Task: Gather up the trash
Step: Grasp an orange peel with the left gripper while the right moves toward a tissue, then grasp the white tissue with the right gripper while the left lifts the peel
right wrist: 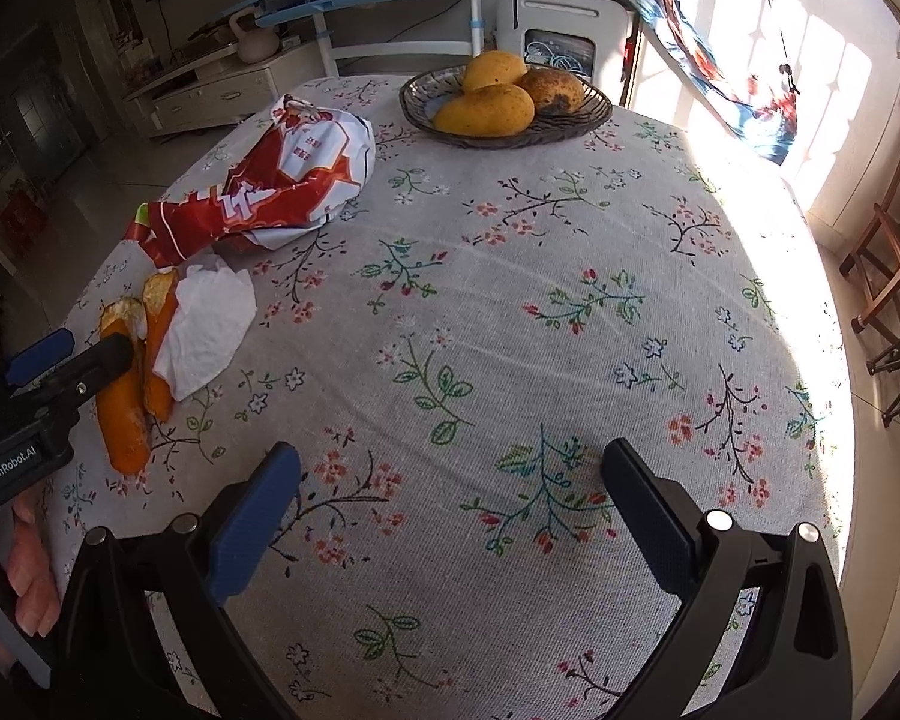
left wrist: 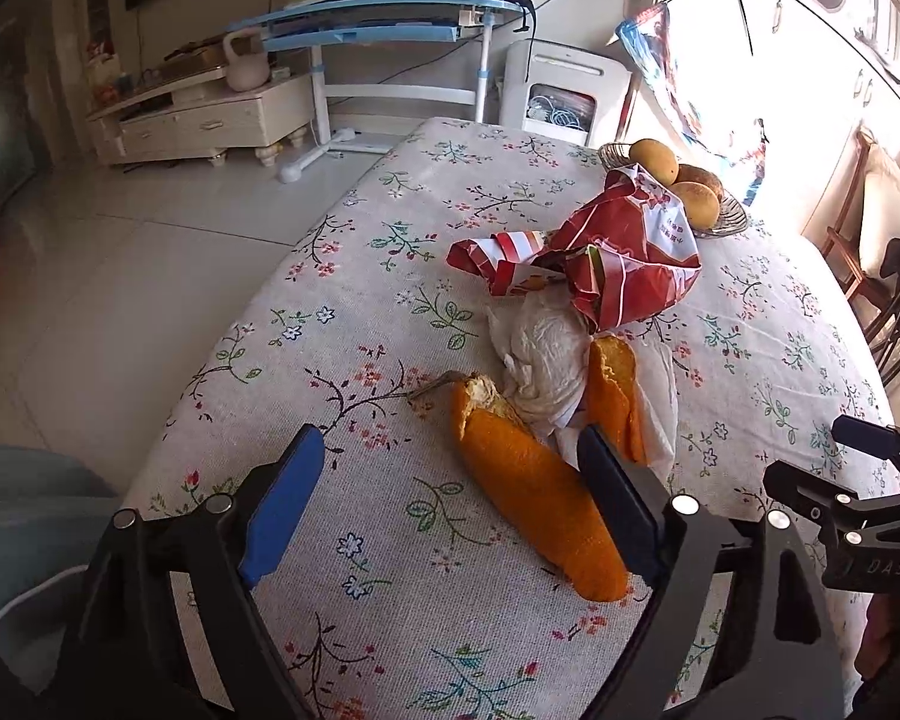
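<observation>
Right wrist view, basket (right wrist: 417, 114): three mangoes (right wrist: 485, 111).
Left gripper (left wrist: 453, 489): tilted down, jaws apart, orange peel (left wrist: 534, 492) between, possibly touching one pad.
Right gripper (right wrist: 450, 507): wide open, empty.

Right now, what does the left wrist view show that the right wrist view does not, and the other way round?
Only the left wrist view shows the left gripper open around the long orange peel. Only the right wrist view shows the right gripper open over bare tablecloth and the whole fruit bowl. Both show the red bag, white tissue and mangoes.
</observation>
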`<state>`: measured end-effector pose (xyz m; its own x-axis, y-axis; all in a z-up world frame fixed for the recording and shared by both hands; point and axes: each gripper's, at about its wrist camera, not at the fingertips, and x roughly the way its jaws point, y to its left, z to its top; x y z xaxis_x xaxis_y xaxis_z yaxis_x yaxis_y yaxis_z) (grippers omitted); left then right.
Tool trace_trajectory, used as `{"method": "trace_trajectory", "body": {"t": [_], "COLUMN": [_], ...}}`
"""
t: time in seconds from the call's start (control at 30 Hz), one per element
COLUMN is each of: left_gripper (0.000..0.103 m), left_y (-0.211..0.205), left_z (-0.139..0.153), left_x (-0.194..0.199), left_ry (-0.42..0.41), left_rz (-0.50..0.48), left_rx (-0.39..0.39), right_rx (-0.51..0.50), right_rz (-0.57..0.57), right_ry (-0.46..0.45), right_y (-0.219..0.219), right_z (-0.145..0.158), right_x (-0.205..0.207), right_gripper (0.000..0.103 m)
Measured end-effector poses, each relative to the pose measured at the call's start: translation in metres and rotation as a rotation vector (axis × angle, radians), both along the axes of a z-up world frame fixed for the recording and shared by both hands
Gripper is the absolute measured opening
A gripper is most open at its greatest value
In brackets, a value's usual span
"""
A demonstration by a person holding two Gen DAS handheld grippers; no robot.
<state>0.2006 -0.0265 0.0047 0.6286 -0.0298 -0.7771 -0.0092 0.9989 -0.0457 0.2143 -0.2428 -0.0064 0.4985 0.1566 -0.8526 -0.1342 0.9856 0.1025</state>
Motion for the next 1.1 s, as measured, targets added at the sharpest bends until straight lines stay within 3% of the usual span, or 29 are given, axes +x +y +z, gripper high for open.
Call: {"method": "trace_trajectory", "body": {"t": [0.17,0.3,0.47,0.67,0.8,1.1], "left_gripper": [0.041,0.029,0.023,0.021,0.021,0.021], "left_y": [-0.006,-0.002,0.017,0.029,0.036,0.045], "left_z": [0.001,0.003,0.004,0.004,0.006,0.003], "left_x": [-0.003,-0.007,-0.009,-0.012,-0.013,-0.014], "left_ry": [-0.006,-0.003,0.012,0.015,0.017,0.030], "left_rz": [-0.063,-0.082,-0.057,-0.045,-0.035,-0.029], "left_rx": [-0.026,-0.047,-0.104,-0.115,-0.126,-0.148], "right_rx": [0.079,0.108,0.103,0.188,0.204,0.220], "right_rz": [-0.026,-0.007,0.100,0.241,0.351,0.198], "right_ry": [-0.025,-0.090,-0.145,-0.165,-0.181,-0.156], "right_y": [-0.007,-0.003,0.025,0.056,0.079,0.063], "right_z": [0.010,0.020,0.025,0.027,0.029,0.018], "right_x": [0.004,0.005,0.006,0.001,-0.006,0.015], "right_gripper": [0.097,0.097,0.093,0.056,0.047,0.047]}}
